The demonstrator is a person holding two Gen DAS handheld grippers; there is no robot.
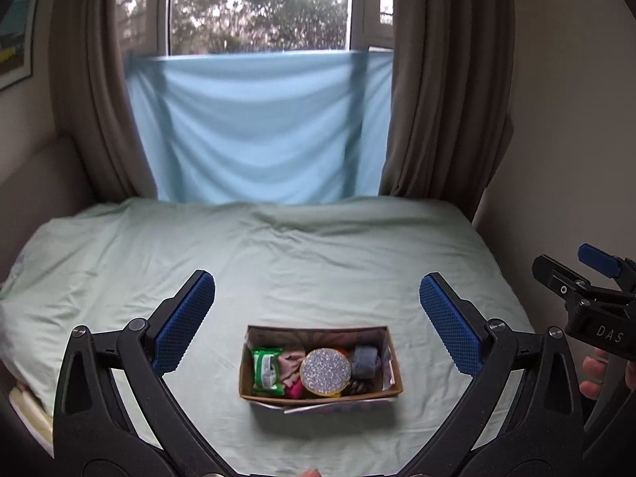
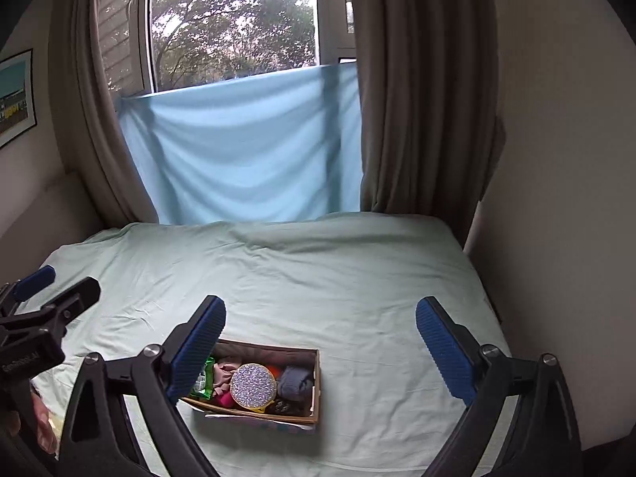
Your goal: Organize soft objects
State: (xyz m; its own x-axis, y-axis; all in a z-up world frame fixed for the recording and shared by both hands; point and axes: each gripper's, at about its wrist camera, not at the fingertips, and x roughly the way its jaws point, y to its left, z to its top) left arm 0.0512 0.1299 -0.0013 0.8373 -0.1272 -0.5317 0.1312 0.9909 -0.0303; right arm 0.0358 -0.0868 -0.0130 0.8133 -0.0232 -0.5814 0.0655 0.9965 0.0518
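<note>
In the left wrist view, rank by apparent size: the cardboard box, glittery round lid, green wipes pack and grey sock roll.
1. cardboard box, clearly the largest, since it holds the rest
2. glittery round lid
3. green wipes pack
4. grey sock roll

The pack and roll look close, and both are partly hidden, so their order is unsure.

A home bedroom: a bed (image 1: 278,262) with a pale green sheet stands against a window (image 1: 258,8) hung with brown curtains (image 1: 437,79), and a framed picture (image 2: 14,99) hangs on the wall.
</note>
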